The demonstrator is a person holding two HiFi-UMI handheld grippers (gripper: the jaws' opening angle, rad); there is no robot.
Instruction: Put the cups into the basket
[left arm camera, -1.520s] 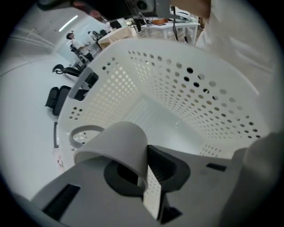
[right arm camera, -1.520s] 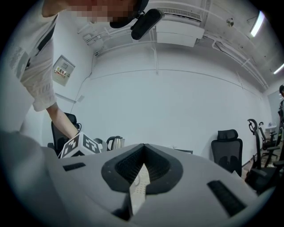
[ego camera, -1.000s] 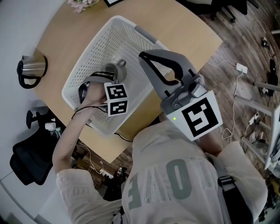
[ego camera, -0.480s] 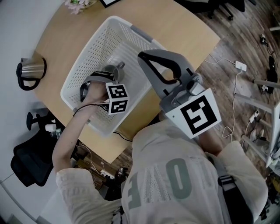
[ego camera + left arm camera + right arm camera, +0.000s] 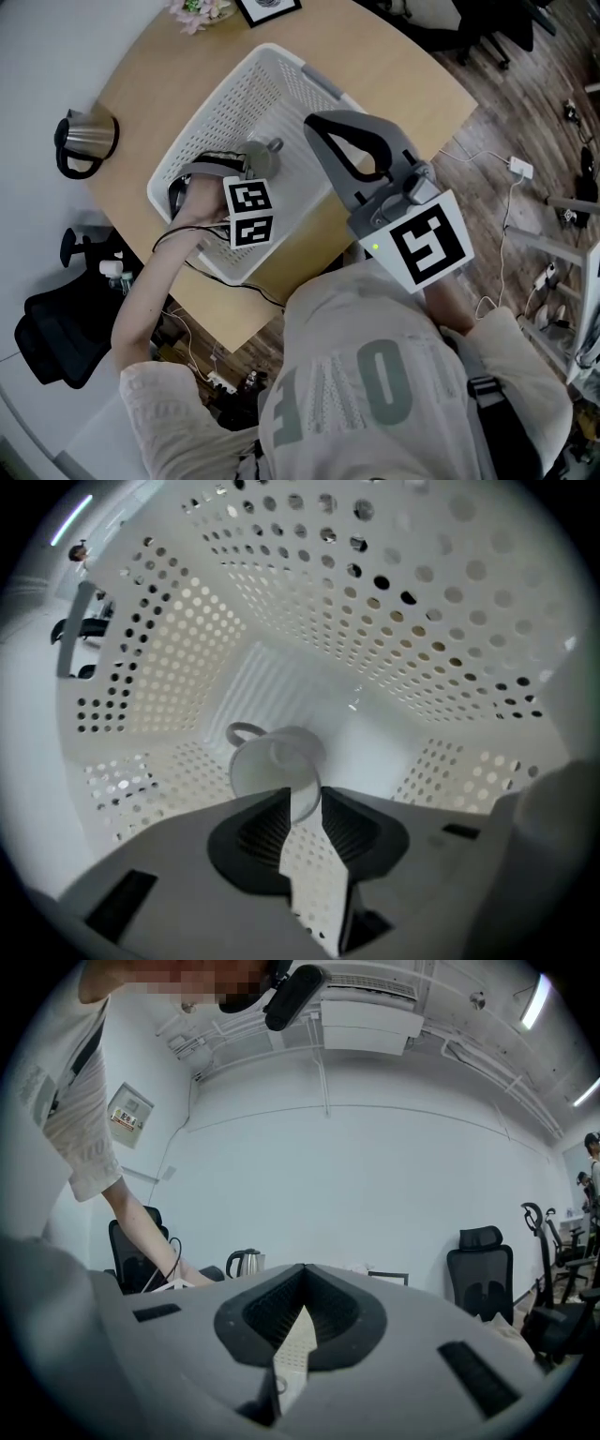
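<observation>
- White perforated basket [image 5: 239, 84] sits on the round wooden table [image 5: 394, 66], same as a second ago. The whole scene has just slid a bit right and down in the head view, so more of the picture frame [image 5: 267, 9] and flowers [image 5: 199, 11] show at the top edge.
- Left gripper [image 5: 302, 797] is reaching down inside the basket, pretty much where it was before.
- Its jaws are opening now. The rim of the white cup [image 5: 277, 761] is between the tips, but they don't seem to be pinching it anymore.
- That cup lies tipped on its side on the basket floor, handle pointing up and left in the left gripper view. In the head view it has barely shifted.
- Right gripper [image 5: 304, 1279] hangs up high over the basket's near right side, no real change. Its jaws are closed tip to tip with nothing in them.
- Hard-to-see stuff: from the head view the left jaws are tucked under the marker cube and the hand, and most of the cup is covered too.
- Lower part of the cup is hidden behind the jaws in the left gripper view.
- Kettle [image 5: 86, 141] stands at the table's left edge, well apart from the basket. The frame is cut off by the picture edge.
</observation>
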